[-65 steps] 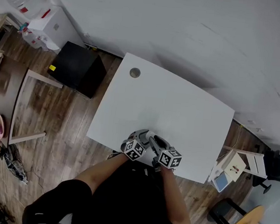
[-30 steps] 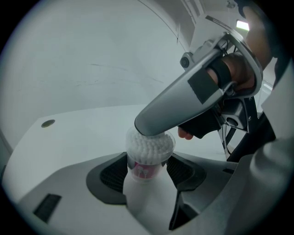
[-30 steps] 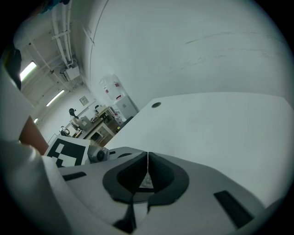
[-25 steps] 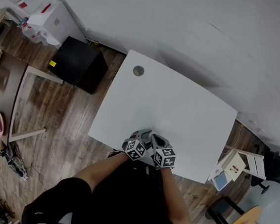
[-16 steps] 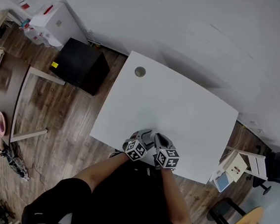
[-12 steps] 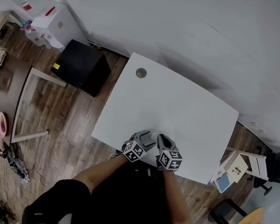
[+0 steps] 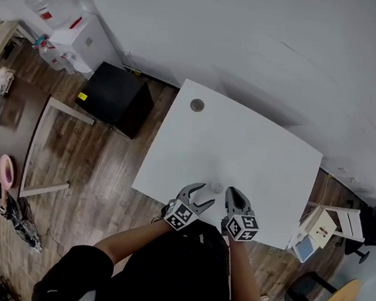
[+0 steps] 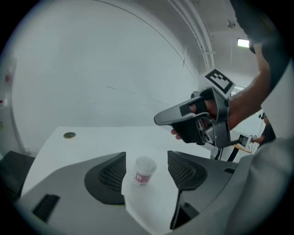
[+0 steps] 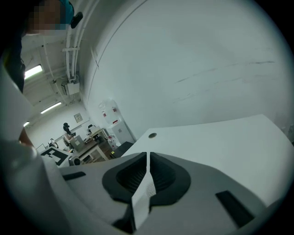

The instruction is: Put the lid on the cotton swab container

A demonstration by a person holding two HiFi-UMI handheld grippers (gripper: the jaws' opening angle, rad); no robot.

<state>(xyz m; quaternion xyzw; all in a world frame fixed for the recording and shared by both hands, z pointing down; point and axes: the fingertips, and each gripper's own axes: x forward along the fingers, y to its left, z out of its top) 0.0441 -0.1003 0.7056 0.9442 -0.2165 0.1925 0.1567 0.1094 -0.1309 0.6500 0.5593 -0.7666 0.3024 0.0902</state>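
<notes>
Cotton swab container (image 8: 144,170) stands upright on the white table (image 7: 255,147), near the edge closest to you. Long axis vertical, white swab heads at the top, red label on the side.

Left gripper (image 7: 199,194): jaws spread wide, nothing gripped. In the left gripper view the container sits straight ahead in the gap, a touch closer to the left-hand pad, clear of both. It looks to lie just past the pad tips rather than between them.

Right gripper (image 7: 234,197): jaws clenched, only a thin slit between them, nothing in it. Its own view shows bare table and the round grommet (image 9: 152,135) at the far corner; the container does not appear there, so these jaws point past it.

From the head view the container sits between the two grippers and just ahead of both tips, about equally near each. Your left is the one lined up on it.

Lid: no loose lid on the table in any view, and neither gripper carries one. You cannot tell whether a clear lid already covers the swab heads. Judgement: if it does, the job looks done.
</notes>
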